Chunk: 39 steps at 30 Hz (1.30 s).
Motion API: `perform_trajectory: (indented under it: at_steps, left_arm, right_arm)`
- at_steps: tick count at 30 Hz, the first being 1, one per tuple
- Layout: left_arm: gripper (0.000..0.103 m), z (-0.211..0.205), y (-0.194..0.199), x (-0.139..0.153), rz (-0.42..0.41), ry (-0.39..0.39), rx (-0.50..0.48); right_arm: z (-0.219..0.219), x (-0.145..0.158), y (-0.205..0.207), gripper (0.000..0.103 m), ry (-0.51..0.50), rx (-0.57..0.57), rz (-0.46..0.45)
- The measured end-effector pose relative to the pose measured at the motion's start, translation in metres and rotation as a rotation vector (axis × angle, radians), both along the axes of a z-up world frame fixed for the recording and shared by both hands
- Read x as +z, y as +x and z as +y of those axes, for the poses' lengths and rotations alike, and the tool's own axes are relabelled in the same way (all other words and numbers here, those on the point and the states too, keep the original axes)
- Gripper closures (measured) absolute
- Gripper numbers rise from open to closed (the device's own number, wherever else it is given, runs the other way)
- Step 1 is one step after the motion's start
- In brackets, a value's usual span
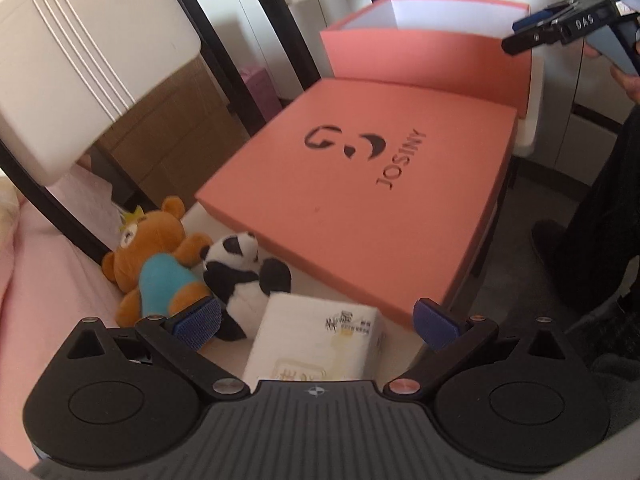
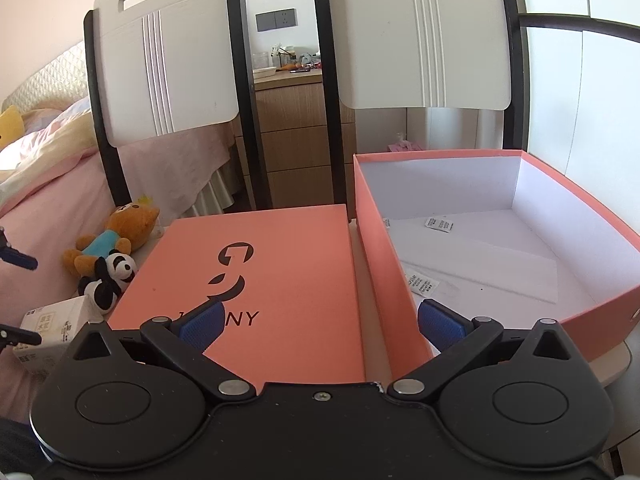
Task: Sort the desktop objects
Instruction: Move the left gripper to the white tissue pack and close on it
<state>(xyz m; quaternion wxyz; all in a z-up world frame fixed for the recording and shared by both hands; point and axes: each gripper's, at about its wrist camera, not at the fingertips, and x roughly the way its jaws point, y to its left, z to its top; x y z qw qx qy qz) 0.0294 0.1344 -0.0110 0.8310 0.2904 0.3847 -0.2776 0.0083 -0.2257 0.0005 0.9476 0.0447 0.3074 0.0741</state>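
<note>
Bedroom: two white black-framed chair backs (image 2: 168, 68), pink-sheeted bed (image 2: 48, 200) with quilted headboard (image 2: 44, 80), wooden drawer chest (image 2: 304, 144), grey wall socket plate (image 2: 277, 20), daylight.

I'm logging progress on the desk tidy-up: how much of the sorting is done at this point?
Done: the coral box stands open, its lid beside it. Inside lie only paper and small sachets. In hand: nothing; the left gripper is open above the tissue pack, and the right gripper is open too. Left: the bear plush, panda plush and tissue pack all sit outside the box.
</note>
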Motion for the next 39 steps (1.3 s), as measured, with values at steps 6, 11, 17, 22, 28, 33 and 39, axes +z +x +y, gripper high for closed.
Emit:
perform_trajectory:
  at_steps: [6, 11, 17, 22, 28, 33, 39]
  left_arm:
    - [0.0, 0.008, 0.008, -0.033, 0.062, 0.054, 0.037]
    - [0.0, 0.011, 0.019, -0.037, 0.112, 0.055, 0.057]
    - [0.0, 0.013, 0.018, -0.037, 0.136, 0.008, 0.02]
    - [0.0, 0.012, 0.019, -0.042, 0.141, 0.02, 0.04]
    - [0.0, 0.011, 0.021, -0.045, 0.126, 0.022, 0.059]
    - [0.0, 0.008, 0.021, -0.049, 0.11, 0.061, 0.061]
    - [0.0, 0.005, 0.021, -0.053, 0.094, 0.093, 0.066]
  right_arm:
    - [-0.005, 0.0, -0.004, 0.0, 0.066, 0.053, -0.019]
    - [-0.004, 0.006, -0.014, 0.0, 0.116, 0.124, -0.1]
    - [0.0, 0.001, -0.01, 0.0, 0.089, 0.122, -0.076]
    - [0.003, -0.001, -0.008, 0.0, 0.055, 0.104, -0.078]
    - [-0.001, -0.001, -0.006, 0.0, 0.042, 0.06, -0.07]
    - [-0.004, 0.003, -0.009, 0.0, -0.025, -0.023, -0.08]
    - [-0.015, 0.004, -0.012, 0.0, -0.037, -0.068, -0.07]
